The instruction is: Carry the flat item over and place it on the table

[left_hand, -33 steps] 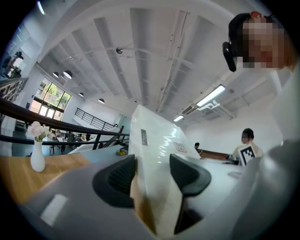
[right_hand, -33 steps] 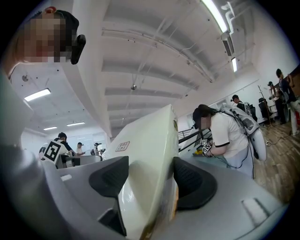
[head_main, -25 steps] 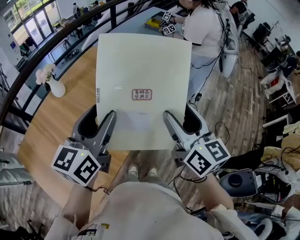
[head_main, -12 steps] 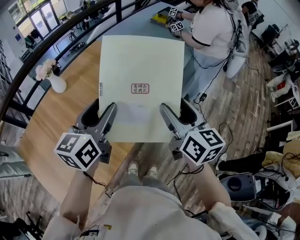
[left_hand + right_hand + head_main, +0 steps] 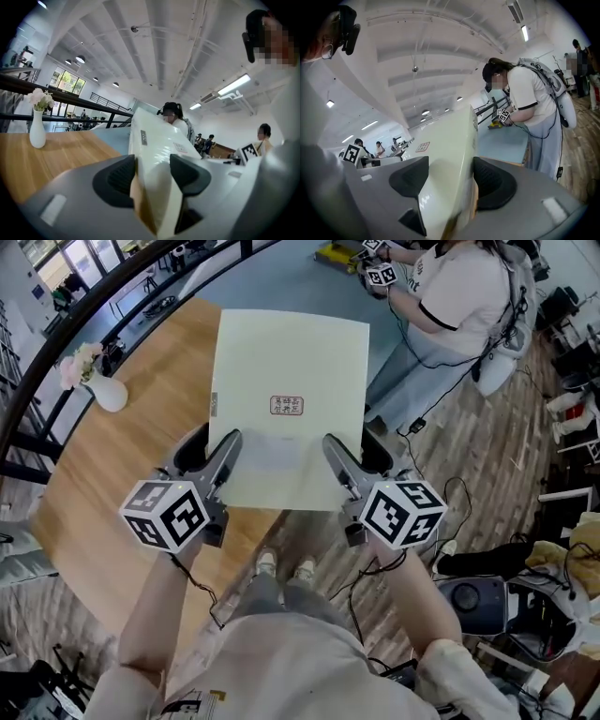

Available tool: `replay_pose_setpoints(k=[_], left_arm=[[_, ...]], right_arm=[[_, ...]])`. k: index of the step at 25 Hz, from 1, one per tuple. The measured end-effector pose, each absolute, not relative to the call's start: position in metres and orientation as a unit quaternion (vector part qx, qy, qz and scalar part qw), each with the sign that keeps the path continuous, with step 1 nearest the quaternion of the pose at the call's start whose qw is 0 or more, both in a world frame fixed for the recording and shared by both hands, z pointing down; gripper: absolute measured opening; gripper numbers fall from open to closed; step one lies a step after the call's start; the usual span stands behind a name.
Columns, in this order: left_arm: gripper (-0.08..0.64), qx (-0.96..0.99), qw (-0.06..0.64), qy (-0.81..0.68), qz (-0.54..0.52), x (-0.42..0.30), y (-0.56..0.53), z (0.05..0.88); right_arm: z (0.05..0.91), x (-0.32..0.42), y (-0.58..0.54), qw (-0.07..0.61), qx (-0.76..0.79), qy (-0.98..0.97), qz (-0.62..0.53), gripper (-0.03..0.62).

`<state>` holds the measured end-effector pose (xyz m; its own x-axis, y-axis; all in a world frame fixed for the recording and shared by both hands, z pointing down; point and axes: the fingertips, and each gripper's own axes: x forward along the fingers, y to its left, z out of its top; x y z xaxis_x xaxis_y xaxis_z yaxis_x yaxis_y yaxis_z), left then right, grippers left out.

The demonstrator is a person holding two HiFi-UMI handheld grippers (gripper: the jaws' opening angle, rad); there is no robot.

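Bench [image 5: 103, 465]: wooden top, below and to the left.
Flat box [image 5: 291, 371]: pale, red-stamped, held level in the air over the bench's edge.
Left tongs [image 5: 220, 457]: clamped on its near edge.
Right tongs [image 5: 339, 457]: clamped likewise.
Advice: lower both sides evenly, clear of the vase [image 5: 105, 392].

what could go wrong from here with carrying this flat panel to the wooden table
1. The left gripper and right gripper clamp only the near edge of the flat panel. Most of it sticks out forward, so it might lever down or slip from the pads.
2. A vase of flowers stands on the wooden table at the left; a swing of the panel could knock it over.
3. Another person works close beyond the panel's far right corner.
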<state>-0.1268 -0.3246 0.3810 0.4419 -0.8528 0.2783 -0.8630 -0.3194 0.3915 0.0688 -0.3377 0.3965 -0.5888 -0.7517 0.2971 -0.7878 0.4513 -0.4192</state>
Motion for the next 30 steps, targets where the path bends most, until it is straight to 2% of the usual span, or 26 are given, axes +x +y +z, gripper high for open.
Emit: replay_pose_setpoints(k=[15, 30], left_arm=[[0.229, 0.788, 0.323, -0.522, 0.056, -0.158, -0.357, 0.503], [0.232, 0.759, 0.381, -0.519, 0.095, -0.149, -0.387, 0.598]], right_arm=[[0.513, 0.037, -0.369, 0.086, 0.452, -0.83, 0.315, 0.295], [0.605, 0.045, -0.401, 0.14, 0.443, -0.809, 0.36, 0.295]])
